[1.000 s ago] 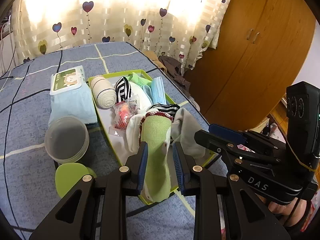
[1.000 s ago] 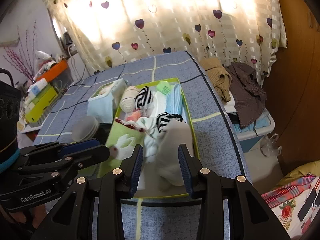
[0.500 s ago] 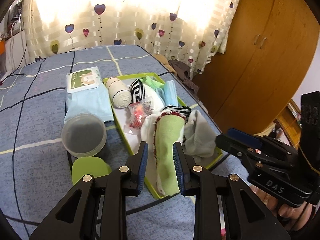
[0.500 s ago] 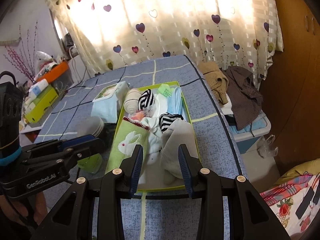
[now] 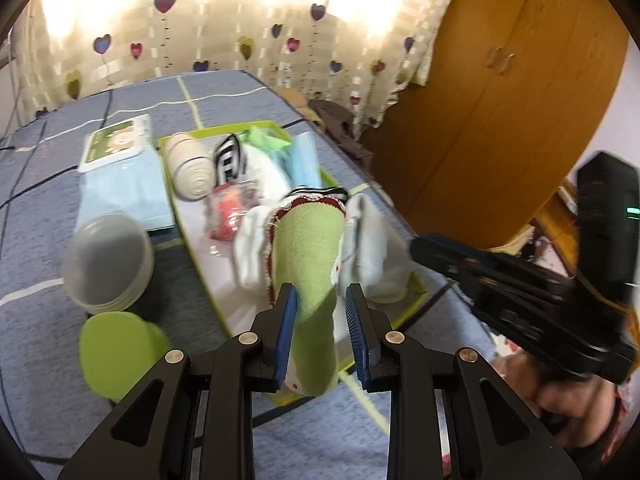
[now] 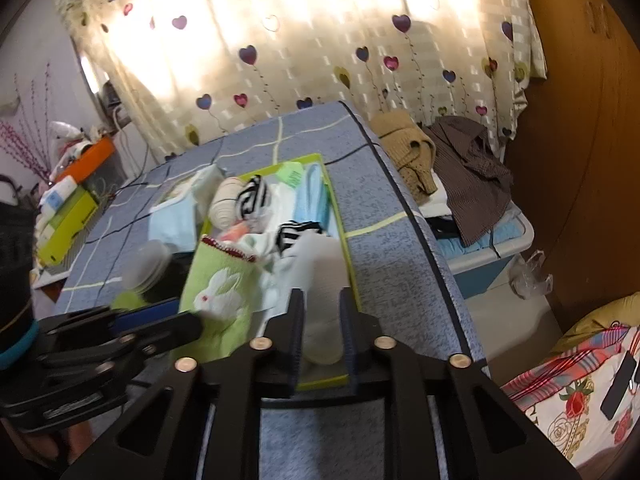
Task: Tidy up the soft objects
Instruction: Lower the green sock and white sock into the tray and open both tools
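Near end of tray: both grippers sit over the tray's (image 5: 418, 289) near rim, side by side, each straddling one sock.
Tray location: lime-rimmed tray on the blue checked bedspread (image 6: 384, 216), long axis running away from both cameras.
Green sock: green sock (image 5: 310, 264) lies lengthwise in the tray, red-trimmed cuff far, toe near and draped over the near rim; the rabbit patch shows in the right wrist view (image 6: 218, 294).
Left gripper: left gripper (image 5: 321, 302) part open, sock running between the blue pads; pads look just clear of the fabric, so no firm grip as far as I can tell.
Grey sock: grey sock (image 6: 320, 280) lies parallel, just right of the green one, toe toward the near rim.
Right gripper: right gripper (image 6: 320, 308) jaws closing, grey sock between them, pads about at the fabric; blurred, so contact is a judgement.
Key relation: both socks' long axes line up with the fingers, so each jaw pinches across the narrow width.
Nearer hand: left for green, right for grey.
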{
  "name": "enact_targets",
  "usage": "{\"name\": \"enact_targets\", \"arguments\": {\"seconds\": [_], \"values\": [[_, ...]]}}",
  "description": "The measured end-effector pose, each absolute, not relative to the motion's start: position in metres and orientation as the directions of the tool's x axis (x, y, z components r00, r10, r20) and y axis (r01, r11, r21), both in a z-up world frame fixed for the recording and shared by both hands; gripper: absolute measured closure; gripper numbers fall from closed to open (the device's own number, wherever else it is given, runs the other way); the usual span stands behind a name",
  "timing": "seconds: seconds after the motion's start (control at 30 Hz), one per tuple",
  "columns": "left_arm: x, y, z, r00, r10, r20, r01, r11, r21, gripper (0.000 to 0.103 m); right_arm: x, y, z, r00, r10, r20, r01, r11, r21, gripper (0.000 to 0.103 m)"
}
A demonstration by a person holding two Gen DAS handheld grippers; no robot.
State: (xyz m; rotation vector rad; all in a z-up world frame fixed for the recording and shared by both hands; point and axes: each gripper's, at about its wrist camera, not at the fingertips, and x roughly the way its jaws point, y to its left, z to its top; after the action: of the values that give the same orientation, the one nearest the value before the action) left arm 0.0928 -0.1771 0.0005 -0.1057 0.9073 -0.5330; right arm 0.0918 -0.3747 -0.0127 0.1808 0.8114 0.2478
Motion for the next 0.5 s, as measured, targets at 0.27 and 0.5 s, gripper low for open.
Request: {"name": "enact_targets", "arguments": {"seconds": [0.27,0.5], "values": [[0.107,-0.194,-0.014,0.437,-0.498,-0.749,0.412,0.851,-0.326,0.076,0.11,-0.369,-0.034,0.612,0.309,-0.728,-0.172,0.951,0.258,0.091],[0.108,-0.197,-0.016,0.437,-0.493,-0.752,0.419,0.852,-0.315,0.076,0.111,-0.369,-0.034,0.607,0.31,-0.732,-0.173,0.95,0.259,0.09]]}}
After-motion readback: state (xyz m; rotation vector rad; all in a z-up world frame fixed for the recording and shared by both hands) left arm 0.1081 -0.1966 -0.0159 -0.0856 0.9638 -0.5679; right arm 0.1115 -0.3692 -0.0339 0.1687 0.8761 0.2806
